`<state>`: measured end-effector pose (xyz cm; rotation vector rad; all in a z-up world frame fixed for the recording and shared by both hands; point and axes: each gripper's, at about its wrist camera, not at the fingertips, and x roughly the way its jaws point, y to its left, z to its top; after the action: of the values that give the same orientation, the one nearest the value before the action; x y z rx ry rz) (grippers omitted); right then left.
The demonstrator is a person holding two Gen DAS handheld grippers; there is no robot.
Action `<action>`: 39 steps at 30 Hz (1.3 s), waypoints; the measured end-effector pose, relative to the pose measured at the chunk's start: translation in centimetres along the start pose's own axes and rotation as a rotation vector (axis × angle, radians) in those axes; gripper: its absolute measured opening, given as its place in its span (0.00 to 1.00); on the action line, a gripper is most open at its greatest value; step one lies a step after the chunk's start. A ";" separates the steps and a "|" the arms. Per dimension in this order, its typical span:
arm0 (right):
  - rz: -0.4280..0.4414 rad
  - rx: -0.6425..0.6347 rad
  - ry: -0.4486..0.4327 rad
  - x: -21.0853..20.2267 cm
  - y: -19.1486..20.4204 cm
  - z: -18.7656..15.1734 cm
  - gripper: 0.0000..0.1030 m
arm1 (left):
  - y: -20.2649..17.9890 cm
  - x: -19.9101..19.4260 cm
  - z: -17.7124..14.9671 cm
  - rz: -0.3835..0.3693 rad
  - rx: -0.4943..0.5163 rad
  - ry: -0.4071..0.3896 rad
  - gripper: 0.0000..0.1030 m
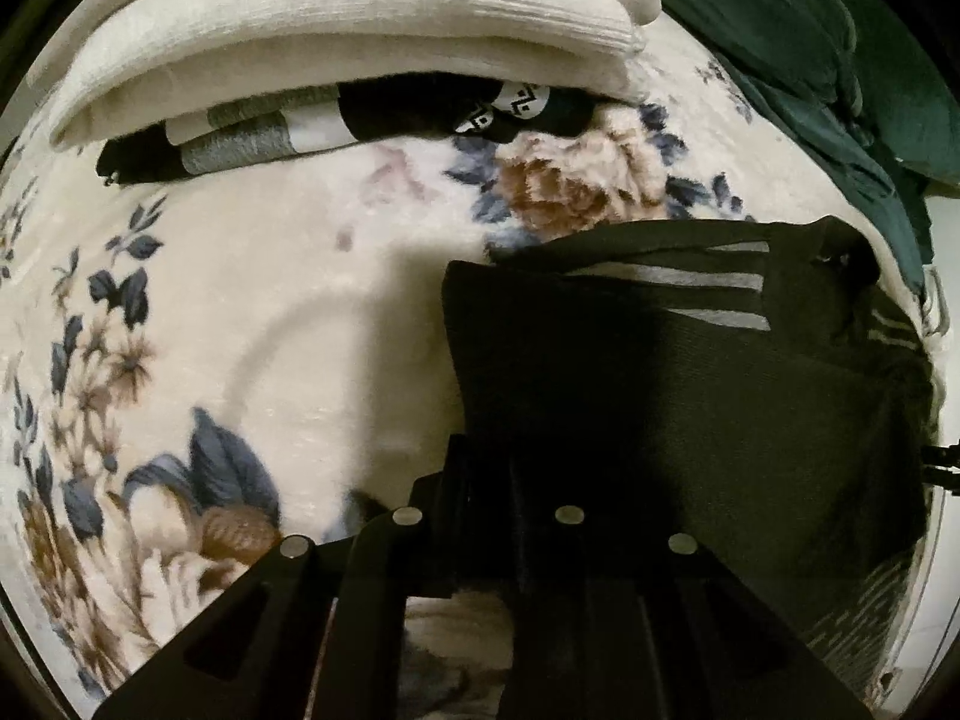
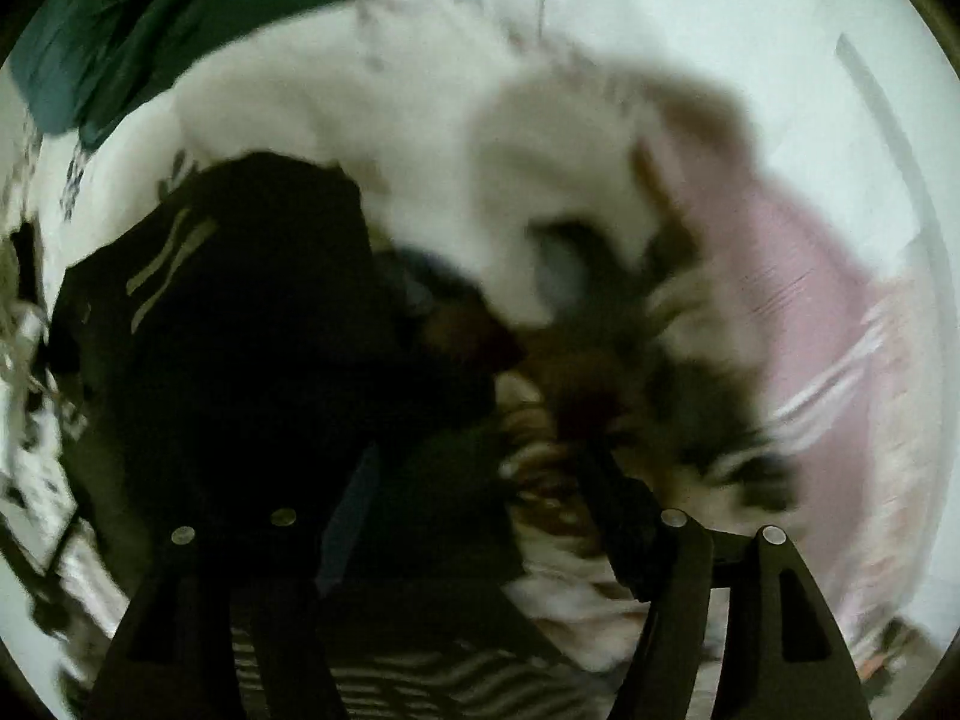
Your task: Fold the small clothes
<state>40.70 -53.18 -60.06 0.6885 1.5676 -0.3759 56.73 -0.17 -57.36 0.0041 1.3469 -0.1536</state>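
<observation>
The left gripper [image 1: 480, 480] has its jaws clenched on the black sock [image 1: 660, 372], which lies on the floral blanket [image 1: 270, 300]. The right gripper [image 2: 480, 480] holds its jaws released above the blurred sock; folded cream clothes [image 1: 336, 36] sit beyond.

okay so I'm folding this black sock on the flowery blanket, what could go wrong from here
1. The left gripper is shut on one edge of the black sock only; lifting could let the fold fall open.
2. The right gripper is open with nothing clearly between its fingers, and its view is blurred, so a grab might catch the blanket instead.
3. The folded pile sits close behind; a wide swing could knock it.
</observation>
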 end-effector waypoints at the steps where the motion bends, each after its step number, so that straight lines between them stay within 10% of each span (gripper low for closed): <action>1: 0.014 -0.011 -0.034 0.0 0.1 -0.2 0.28 | 0.0 0.0 0.0 0.006 -0.010 -0.002 0.09; 2: 0.005 -0.028 -0.076 -0.5 0.4 -0.6 0.08 | 0.1 0.1 0.0 0.008 -0.021 -0.003 0.09; 7: -0.088 -0.189 -0.331 -6.3 3.4 -3.2 0.07 | 2.0 0.1 -1.0 0.041 -0.139 0.009 0.08; 13: -0.093 -0.238 -0.173 -3.4 4.5 1.2 0.11 | 5.2 -2.1 -2.2 0.102 -0.327 0.033 0.10; 15: -0.028 -0.259 -0.120 -3.3 3.8 1.3 0.39 | 4.9 -3.9 -2.8 0.133 -0.333 0.015 0.11; 17: 0.050 -0.275 -0.107 -4.2 3.1 0.3 0.72 | 3.2 -6.1 -4.0 0.153 -0.307 -0.013 0.46; 19: 0.108 -0.278 -0.085 -4.8 1.9 -0.7 0.80 | 0.7 -7.9 -5.6 0.159 -0.272 -0.034 0.89; 20: 0.127 -0.275 -0.072 -5.0 1.4 -1.1 0.80 | -0.9 -8.6 -6.7 0.150 -0.255 -0.043 0.93; 27: 0.200 -0.258 0.001 -5.4 -2.8 -4.4 0.92 | -14.4 -6.8 -13.6 0.061 -0.152 0.105 0.93; 39: 0.085 -0.186 0.065 -9.9 -15.9 -8.0 0.92 | -44.0 -4.3 -32.5 -0.192 0.434 0.414 0.93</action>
<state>24.54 -62.46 -51.89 0.6256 1.6060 -0.1430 19.26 -40.25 -56.70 0.2858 1.7020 -0.6330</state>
